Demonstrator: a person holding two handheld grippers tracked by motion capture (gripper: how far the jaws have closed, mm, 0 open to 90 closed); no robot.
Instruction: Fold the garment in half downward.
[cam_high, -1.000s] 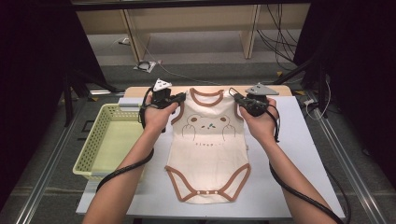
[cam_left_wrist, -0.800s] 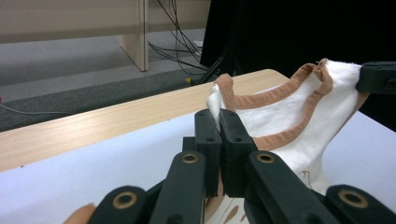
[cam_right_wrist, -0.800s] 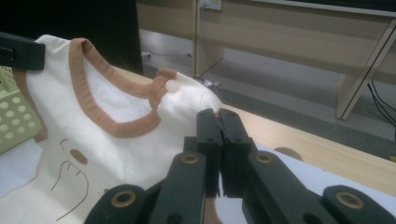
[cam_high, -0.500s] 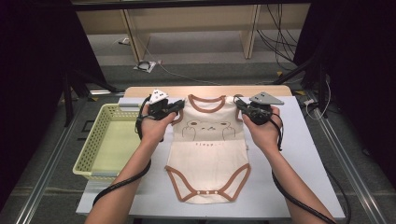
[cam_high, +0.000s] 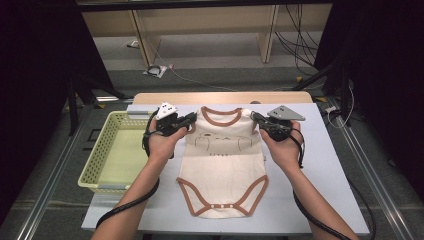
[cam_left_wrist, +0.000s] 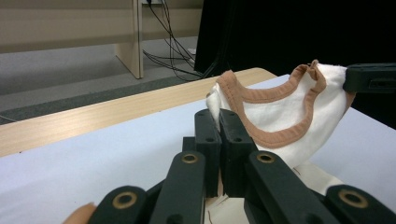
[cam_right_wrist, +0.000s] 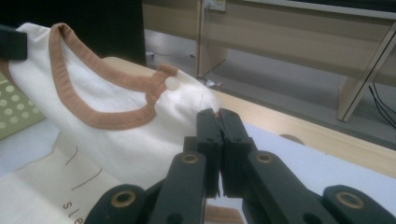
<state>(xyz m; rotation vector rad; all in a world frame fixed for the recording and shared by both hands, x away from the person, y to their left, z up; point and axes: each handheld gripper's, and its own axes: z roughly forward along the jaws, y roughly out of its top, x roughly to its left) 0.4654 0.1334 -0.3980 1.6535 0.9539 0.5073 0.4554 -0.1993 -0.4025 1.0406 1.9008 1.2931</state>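
White table (cam_high: 320, 165); yellow basket (cam_high: 107, 155) at left edge. Cream bodysuit (cam_high: 222, 170) spread at centre, shoulders lifted. Left gripper (cam_high: 189, 119) and right gripper (cam_high: 255, 118) clenched on opposite shoulders. Apparent step: folding start; next likely needs matched hand travel.

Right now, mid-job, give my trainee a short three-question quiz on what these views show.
1. True or false: both grippers are shut on the bodysuit.
2. Which part of the bodysuit is raised off the table?
A. the neckline end
B. the snap end
C. none of it
3. Fill in: the basket lies on the person's ____ side.

Key
1. True: the left gripper and the right gripper each pinch a shoulder.
2. A: both gripper views show the brown-trimmed neckline held up; the snap end lies flat.
3. Left, beside the left hand.
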